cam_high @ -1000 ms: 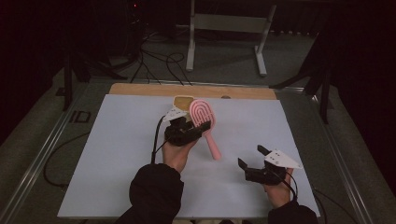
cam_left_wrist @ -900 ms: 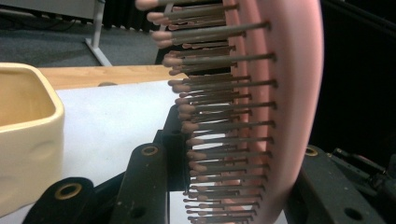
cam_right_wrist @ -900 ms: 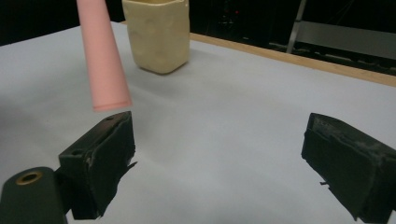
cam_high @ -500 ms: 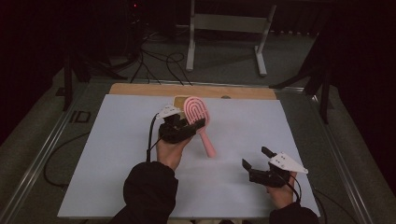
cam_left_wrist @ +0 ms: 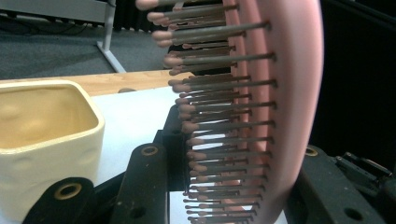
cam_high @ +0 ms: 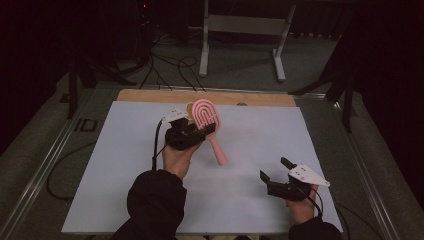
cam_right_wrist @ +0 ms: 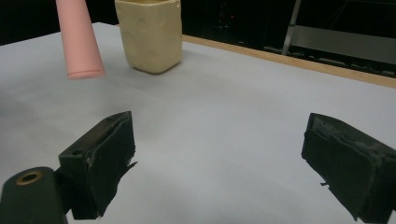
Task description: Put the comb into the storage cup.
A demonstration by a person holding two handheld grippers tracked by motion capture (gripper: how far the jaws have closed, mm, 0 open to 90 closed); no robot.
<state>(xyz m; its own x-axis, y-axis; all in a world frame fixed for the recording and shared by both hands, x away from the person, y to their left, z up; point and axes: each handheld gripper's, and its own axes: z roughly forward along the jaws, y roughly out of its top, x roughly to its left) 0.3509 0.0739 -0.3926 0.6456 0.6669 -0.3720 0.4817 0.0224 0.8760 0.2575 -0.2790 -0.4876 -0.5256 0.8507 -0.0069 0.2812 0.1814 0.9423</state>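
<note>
My left hand-held gripper (cam_high: 200, 131) grips the pink brush (cam_high: 207, 117), now lifted nearer the yellow cup (cam_left_wrist: 44, 135) (going in, I think). My right hand-held gripper (cam_high: 276, 170) waits wide open.

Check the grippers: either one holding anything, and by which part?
The left gripper clamps the pink hairbrush across its bristled head, handle hanging free toward the table. The right gripper is open and holds nothing.
</note>
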